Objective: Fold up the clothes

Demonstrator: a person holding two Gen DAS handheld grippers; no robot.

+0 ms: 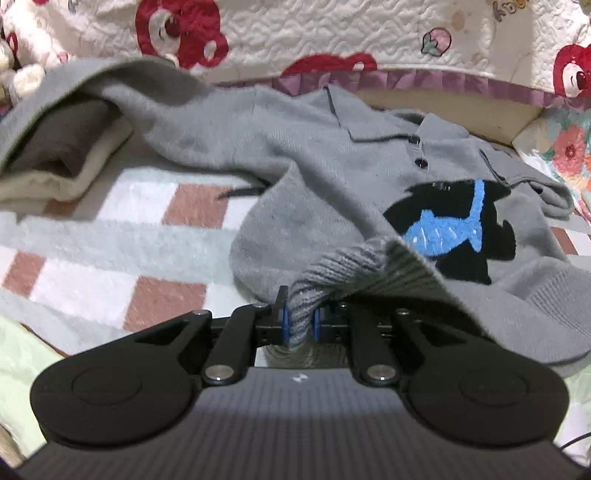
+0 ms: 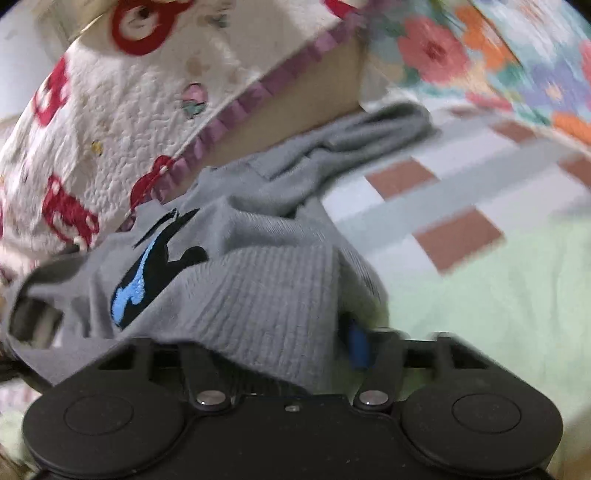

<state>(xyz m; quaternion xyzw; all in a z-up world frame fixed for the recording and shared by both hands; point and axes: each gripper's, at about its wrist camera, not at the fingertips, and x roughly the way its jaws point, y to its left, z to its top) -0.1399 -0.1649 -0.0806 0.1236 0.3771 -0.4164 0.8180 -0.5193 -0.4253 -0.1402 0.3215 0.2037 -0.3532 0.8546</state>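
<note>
One grey sweater [image 1: 295, 173] with one black-and-blue fish motif [image 1: 454, 229] and two dark buttons [image 1: 417, 151]. One folded beige garment [image 1: 62, 162], far left. Two hand-held grippers: left [image 1: 301, 325] and right [image 2: 295, 354]. One checked bed cover [image 1: 122, 240]; one quilted bear-print cover [image 1: 295, 33], far side.

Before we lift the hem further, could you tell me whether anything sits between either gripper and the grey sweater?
Nothing visible does. The left gripper already pinches the ribbed hem of the grey sweater between its fingers. The same hem drapes over the right gripper, hiding one finger, so its grip cannot be confirmed.
</note>
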